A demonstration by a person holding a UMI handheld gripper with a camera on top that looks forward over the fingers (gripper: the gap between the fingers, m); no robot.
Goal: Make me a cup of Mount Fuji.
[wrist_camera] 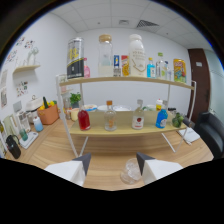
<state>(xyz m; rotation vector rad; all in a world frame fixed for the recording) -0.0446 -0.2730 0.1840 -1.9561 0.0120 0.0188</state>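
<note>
A clear empty glass cup [129, 171] stands on the wooden table [107, 167], just ahead of my gripper [112, 162] and close to the right finger [145, 161]. My fingers are open with nothing pressed between them; the cup sits slightly right of the gap. Beyond it, a two-level wooden shelf [125, 80] holds bottles. On its lower board stand a red bottle [84, 120], a clear bottle with an orange cap [110, 120], a bottle with a red label [138, 119] and a blue bottle [161, 118].
The upper board carries a dark-labelled dispenser [75, 59], a tall glass jar [105, 56], a white jug [137, 56], small bottles and a yellow can [179, 70]. An orange pot [48, 114] and a plant [75, 100] stand left. A dark chair [210, 131] is at right.
</note>
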